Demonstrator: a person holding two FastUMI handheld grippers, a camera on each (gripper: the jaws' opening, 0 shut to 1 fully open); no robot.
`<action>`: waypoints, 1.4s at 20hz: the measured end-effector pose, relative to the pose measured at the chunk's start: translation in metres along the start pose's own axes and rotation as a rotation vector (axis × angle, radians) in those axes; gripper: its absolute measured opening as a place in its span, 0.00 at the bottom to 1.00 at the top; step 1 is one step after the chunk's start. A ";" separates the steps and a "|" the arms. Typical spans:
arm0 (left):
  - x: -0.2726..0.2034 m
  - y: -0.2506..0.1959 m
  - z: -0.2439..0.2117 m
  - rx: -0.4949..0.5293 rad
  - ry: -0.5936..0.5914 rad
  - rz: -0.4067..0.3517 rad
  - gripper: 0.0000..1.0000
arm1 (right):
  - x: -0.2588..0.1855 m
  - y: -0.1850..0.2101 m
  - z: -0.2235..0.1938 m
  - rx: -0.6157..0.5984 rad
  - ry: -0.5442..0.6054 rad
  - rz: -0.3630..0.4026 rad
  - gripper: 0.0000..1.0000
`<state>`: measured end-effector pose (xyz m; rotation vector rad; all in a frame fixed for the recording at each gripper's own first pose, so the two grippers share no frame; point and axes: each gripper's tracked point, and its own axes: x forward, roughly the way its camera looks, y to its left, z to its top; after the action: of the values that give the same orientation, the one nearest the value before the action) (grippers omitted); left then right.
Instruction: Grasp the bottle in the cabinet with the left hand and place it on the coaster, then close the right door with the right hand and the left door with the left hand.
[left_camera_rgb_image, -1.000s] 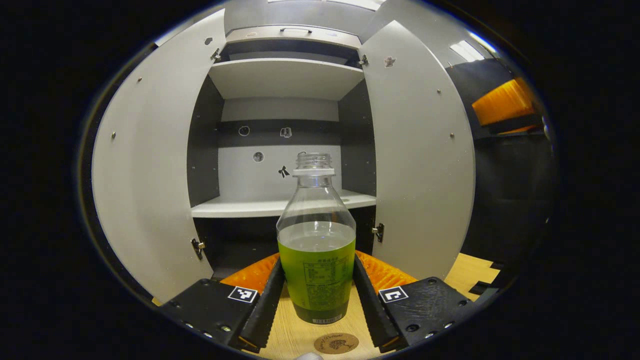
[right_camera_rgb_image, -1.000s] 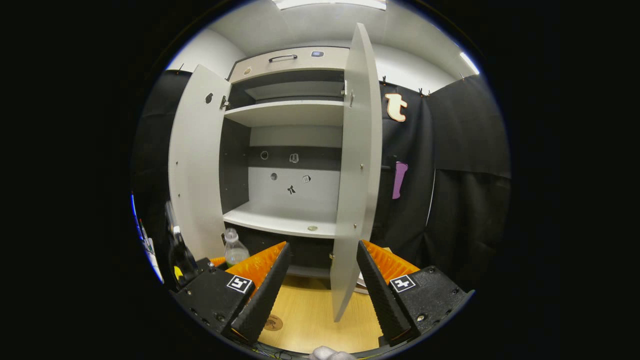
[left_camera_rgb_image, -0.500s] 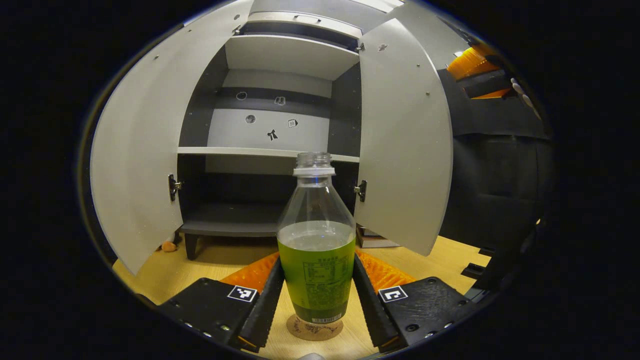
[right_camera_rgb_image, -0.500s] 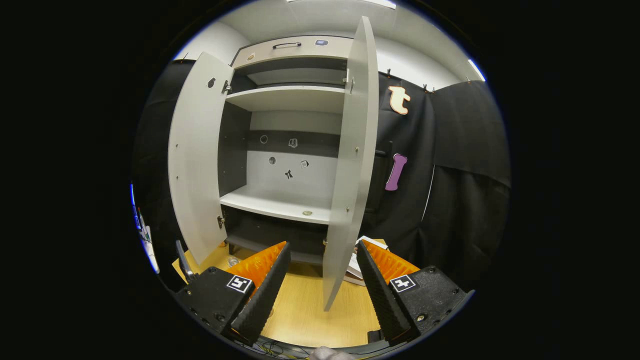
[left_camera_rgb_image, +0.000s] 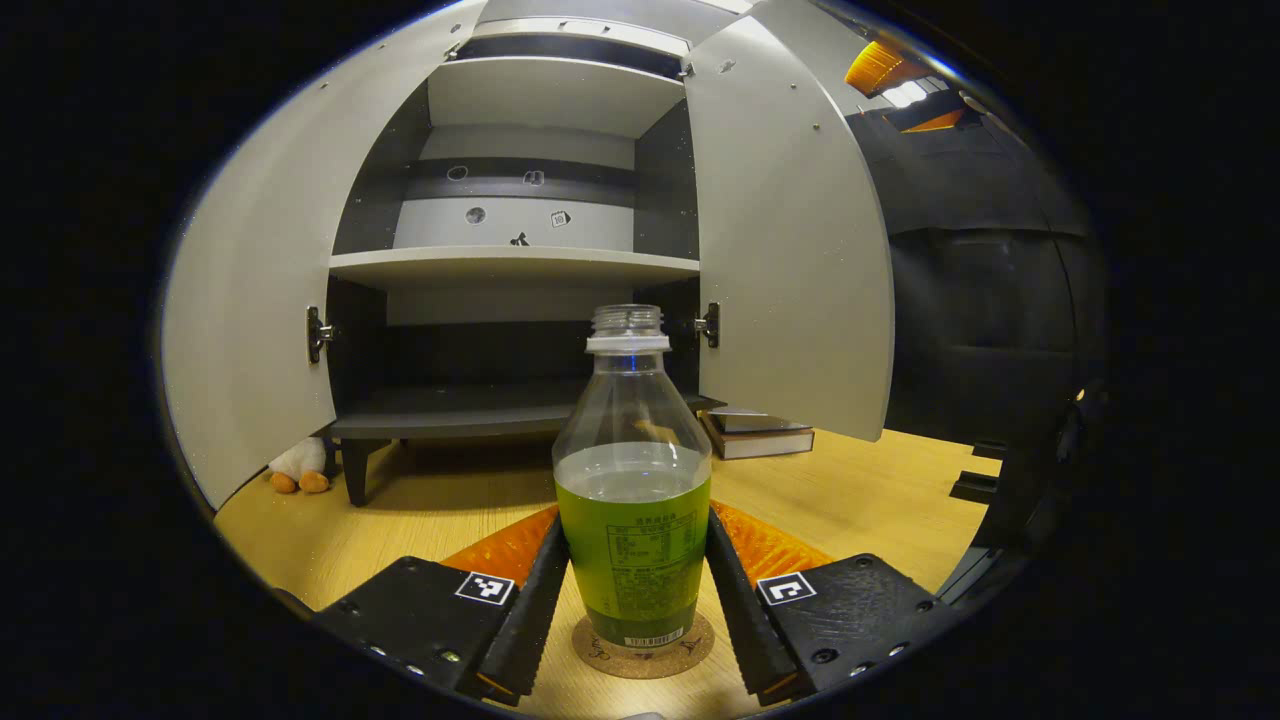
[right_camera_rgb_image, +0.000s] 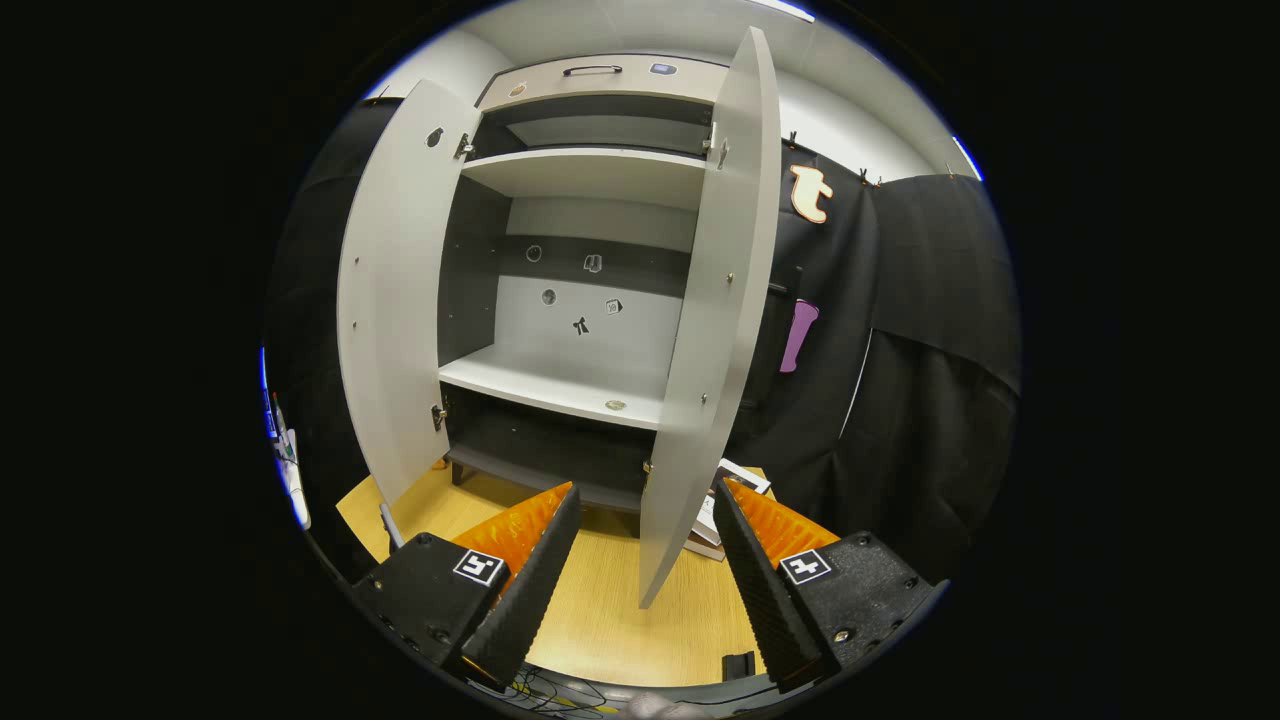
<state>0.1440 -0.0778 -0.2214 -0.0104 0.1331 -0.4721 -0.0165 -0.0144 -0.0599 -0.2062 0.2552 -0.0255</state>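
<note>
left gripper (left_camera_rgb_image: 632, 590): both fingers clamped on bottle (left_camera_rgb_image: 632, 500)
bottle: upright on coaster (left_camera_rgb_image: 643, 650), near front edge of table (left_camera_rgb_image: 420, 510)
right gripper (right_camera_rgb_image: 640, 560): jaws apart, empty, facing right door (right_camera_rgb_image: 715, 330)
left door (left_camera_rgb_image: 250, 300): open
progress: placement looks done bar release; both doors left

plush toy (left_camera_rgb_image: 298, 466), stacked books (left_camera_rgb_image: 757, 433), wooden table (left_camera_rgb_image: 860, 490)
</note>
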 end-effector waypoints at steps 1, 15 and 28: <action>-0.003 0.001 -0.006 -0.010 0.015 0.004 0.73 | 0.001 0.000 -0.002 -0.005 0.005 0.000 0.83; -0.012 0.000 0.014 0.032 0.017 0.018 0.97 | -0.001 0.009 0.002 0.005 -0.009 0.004 0.82; -0.029 0.022 0.155 -0.025 -0.033 0.117 0.97 | -0.005 0.019 0.025 0.075 -0.095 0.022 0.82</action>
<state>0.1481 -0.0486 -0.0653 -0.0348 0.1070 -0.3536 -0.0150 0.0097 -0.0389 -0.1298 0.1611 -0.0038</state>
